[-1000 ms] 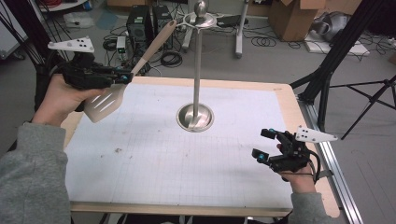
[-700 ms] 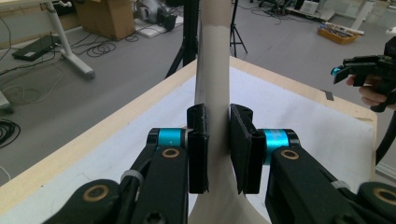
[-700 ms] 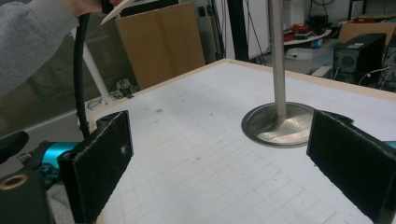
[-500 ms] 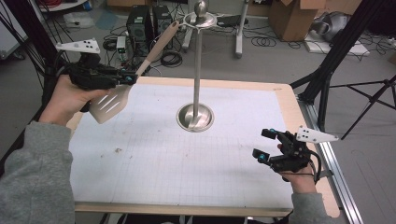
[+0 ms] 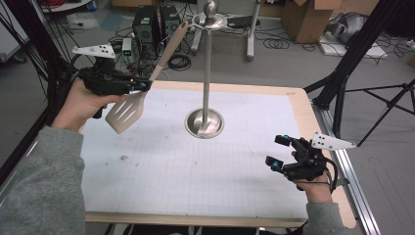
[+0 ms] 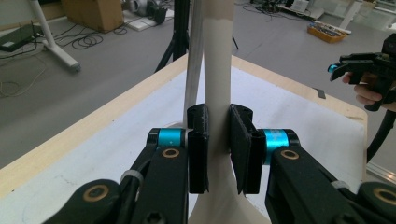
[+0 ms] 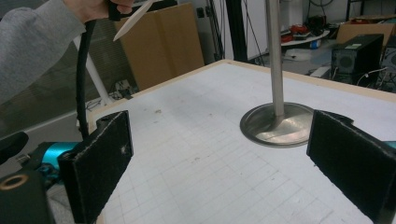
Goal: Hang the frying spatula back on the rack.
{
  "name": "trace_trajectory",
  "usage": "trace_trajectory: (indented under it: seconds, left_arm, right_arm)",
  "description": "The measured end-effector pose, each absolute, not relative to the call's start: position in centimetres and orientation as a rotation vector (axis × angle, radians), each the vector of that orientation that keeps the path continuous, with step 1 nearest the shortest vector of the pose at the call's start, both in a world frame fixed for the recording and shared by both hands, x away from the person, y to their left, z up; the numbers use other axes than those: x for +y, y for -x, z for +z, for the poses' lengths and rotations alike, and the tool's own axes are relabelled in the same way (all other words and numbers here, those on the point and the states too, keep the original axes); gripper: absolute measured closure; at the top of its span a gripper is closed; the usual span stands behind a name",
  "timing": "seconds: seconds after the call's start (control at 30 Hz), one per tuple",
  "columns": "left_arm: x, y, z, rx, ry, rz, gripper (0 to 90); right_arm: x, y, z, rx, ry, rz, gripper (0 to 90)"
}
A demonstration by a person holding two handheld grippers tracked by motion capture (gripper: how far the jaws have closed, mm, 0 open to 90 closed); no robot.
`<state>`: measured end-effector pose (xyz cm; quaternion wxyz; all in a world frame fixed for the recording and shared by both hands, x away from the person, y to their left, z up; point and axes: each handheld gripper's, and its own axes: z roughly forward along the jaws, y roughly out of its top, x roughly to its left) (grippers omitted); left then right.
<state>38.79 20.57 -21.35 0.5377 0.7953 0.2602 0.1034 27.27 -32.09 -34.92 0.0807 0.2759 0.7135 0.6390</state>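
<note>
A beige slotted spatula (image 5: 128, 110) hangs in the air at the table's far left, its handle slanting up toward the top of a tall metal stand (image 5: 207, 63). My left gripper (image 5: 146, 85) is shut on the spatula's neck; in the left gripper view the pale handle (image 6: 217, 93) rises between the two pads (image 6: 198, 154), with the stand's pole (image 6: 193, 60) just behind it. My right gripper (image 5: 279, 152) hovers open over the table's right front, nothing between its pads (image 7: 102, 158). The stand's round base (image 7: 279, 123) lies ahead of it.
A white gridded mat (image 5: 195, 161) covers the wooden table (image 5: 306, 117). Black tripod legs (image 5: 342, 83) stand off the right edge. Computer boxes, cables and cartons sit on the floor behind the table.
My left gripper has carried the spatula up and to the right, bringing the handle's end close to the stand's top. The right gripper has stayed put.
</note>
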Motion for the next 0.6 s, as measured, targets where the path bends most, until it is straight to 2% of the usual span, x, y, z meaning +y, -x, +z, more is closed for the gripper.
trace_trajectory:
  seconds: [0.6]
  left_arm:
    - [19.1, -39.8, -22.3, 0.621, -1.913, 0.207, 77.5]
  right_arm:
    - [-32.2, -27.2, -34.9, 2.129, -0.826, 1.915, 6.0]
